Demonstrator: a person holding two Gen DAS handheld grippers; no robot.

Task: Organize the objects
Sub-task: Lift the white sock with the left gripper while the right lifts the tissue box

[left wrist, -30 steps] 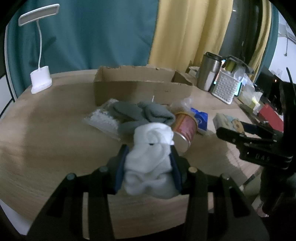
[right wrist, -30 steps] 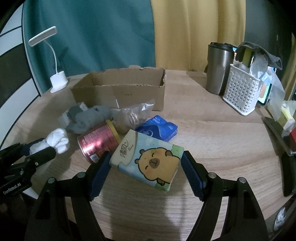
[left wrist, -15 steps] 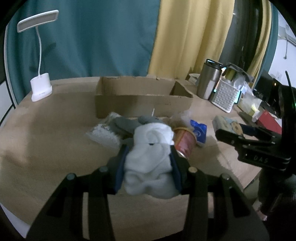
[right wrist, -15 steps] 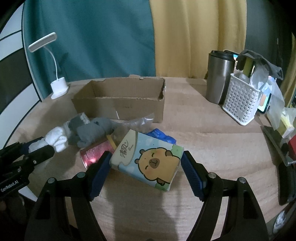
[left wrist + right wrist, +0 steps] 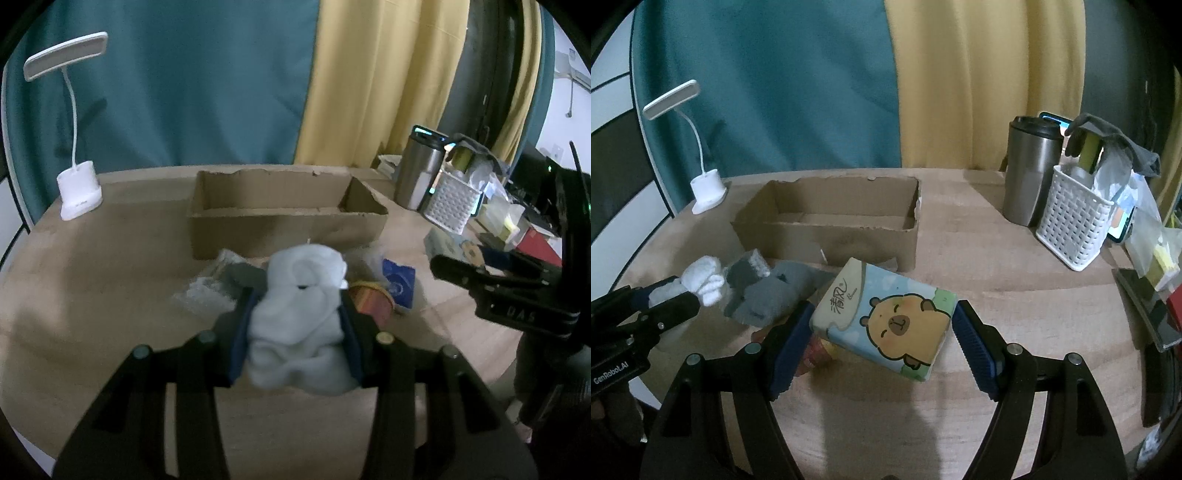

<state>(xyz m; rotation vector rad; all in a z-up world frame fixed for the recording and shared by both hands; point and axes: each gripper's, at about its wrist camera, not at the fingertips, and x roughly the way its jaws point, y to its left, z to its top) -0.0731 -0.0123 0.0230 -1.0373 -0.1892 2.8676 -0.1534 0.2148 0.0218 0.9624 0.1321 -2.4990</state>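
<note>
Surface: round wooden table, pale grain, set before teal and yellow curtains.
Back left: white desk lamp stands on its base near the rim.
Centre back: open cardboard box, torn top edges, sits flat.
In front of box: grey socks lie in a heap, beside a clear plastic bag, a red can on its side and a blue packet.
Back right: steel tumbler upright, just beside a white perforated basket.
Right rim: clutter, too blurred to name.
</note>
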